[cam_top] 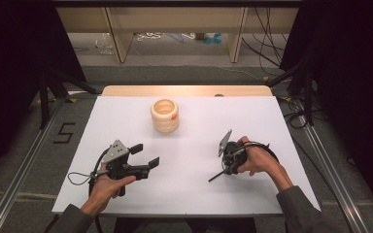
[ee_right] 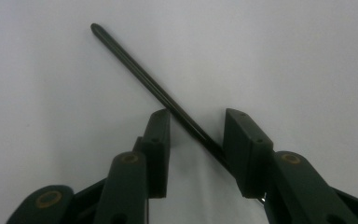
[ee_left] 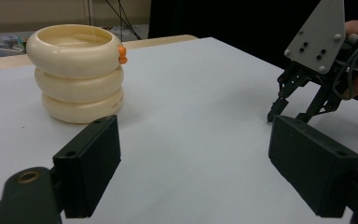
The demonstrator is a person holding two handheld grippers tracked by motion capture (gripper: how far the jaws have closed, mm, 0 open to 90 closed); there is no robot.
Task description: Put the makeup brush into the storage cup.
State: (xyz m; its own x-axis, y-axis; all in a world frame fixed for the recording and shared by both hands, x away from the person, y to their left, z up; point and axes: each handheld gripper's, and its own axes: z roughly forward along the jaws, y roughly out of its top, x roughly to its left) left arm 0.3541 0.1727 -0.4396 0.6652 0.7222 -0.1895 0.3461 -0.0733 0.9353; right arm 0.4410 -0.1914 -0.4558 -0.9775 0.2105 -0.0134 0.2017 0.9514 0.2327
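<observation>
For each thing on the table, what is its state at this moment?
Cream ring stack: upright, three rings, untouched.
Thin black stick: lying flat on the table, crossing between the right claw's jaws.
Right claw: pointing down, partly closed around the stick, not clamped.
Left claw: wide open, empty.

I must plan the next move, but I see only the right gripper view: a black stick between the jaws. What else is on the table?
Observer: A cream stack of three rings stands at the far middle of the table.
Operator: And the left gripper?
Observer: The left gripper is at the near left, jaws wide open, nothing between them.
Operator: Anything on the stack?
Observer: A small orange piece on the top ring, at its side.
</observation>
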